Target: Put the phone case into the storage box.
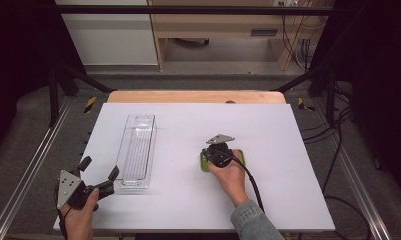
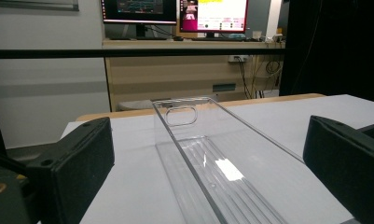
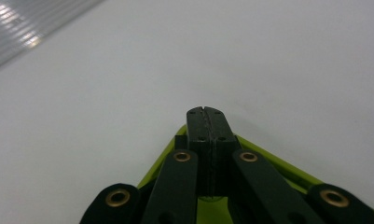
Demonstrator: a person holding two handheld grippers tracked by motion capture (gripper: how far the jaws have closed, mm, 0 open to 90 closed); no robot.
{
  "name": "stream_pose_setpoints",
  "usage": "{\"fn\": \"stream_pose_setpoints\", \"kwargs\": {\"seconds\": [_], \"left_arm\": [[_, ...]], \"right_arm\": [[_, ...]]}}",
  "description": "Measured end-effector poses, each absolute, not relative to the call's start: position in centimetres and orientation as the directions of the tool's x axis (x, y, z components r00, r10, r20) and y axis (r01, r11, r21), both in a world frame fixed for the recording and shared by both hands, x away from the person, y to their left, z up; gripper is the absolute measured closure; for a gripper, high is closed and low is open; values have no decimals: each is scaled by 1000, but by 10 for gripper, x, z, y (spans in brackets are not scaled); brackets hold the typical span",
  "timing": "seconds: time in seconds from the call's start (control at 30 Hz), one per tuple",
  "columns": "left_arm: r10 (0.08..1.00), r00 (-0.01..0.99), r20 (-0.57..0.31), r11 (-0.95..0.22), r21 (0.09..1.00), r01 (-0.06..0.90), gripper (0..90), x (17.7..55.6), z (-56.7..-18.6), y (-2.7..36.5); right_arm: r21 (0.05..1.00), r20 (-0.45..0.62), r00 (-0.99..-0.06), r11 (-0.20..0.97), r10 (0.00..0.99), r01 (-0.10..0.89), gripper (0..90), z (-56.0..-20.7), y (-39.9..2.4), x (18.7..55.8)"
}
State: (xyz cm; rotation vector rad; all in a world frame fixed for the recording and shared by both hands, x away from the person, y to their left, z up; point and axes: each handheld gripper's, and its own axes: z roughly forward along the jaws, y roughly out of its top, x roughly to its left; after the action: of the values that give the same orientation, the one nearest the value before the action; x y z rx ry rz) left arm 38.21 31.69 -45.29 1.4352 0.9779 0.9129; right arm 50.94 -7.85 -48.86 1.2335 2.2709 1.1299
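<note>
On the white table [image 1: 288, 150], one clear bin [image 1: 136, 150] (empty), one green tray [image 1: 238, 156], two hand-held grippers.

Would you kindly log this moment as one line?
right gripper: shut over green tray | left gripper: open, facing clear bin | bin: empty

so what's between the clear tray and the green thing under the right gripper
Nothing: in the high view, only bare white table lies between the clear tray and the green thing beneath the shut right gripper.
</note>
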Motion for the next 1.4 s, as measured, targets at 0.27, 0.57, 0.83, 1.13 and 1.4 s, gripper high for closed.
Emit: {"fn": "stream_pose_setpoints", "kwargs": {"seconds": [0.27, 0.57, 0.83, 1.13, 1.4], "left_arm": [[934, 357, 9, -37, 997, 73, 14, 381, -452, 317], [934, 357, 9, -39, 996, 75, 14, 381, -453, 317], [934, 356, 9, -39, 996, 77, 13, 381, -453, 317], [935, 356, 6, -36, 996, 79, 12, 380, -453, 317], [935, 354, 12, -40, 996, 74, 12, 380, -453, 317]], "right_arm": [[824, 78, -614, 296, 785, 483, 694, -460, -98, 484], [810, 44, -534, 283, 844, 513, 348, -445, -137, 467], [793, 41, -439, 238, 898, 561, 161, -441, -170, 468], [737, 41, -393, 238, 919, 633, 99, -453, -191, 474], [697, 83, -347, 194, 934, 690, 307, -471, -199, 480]]}}
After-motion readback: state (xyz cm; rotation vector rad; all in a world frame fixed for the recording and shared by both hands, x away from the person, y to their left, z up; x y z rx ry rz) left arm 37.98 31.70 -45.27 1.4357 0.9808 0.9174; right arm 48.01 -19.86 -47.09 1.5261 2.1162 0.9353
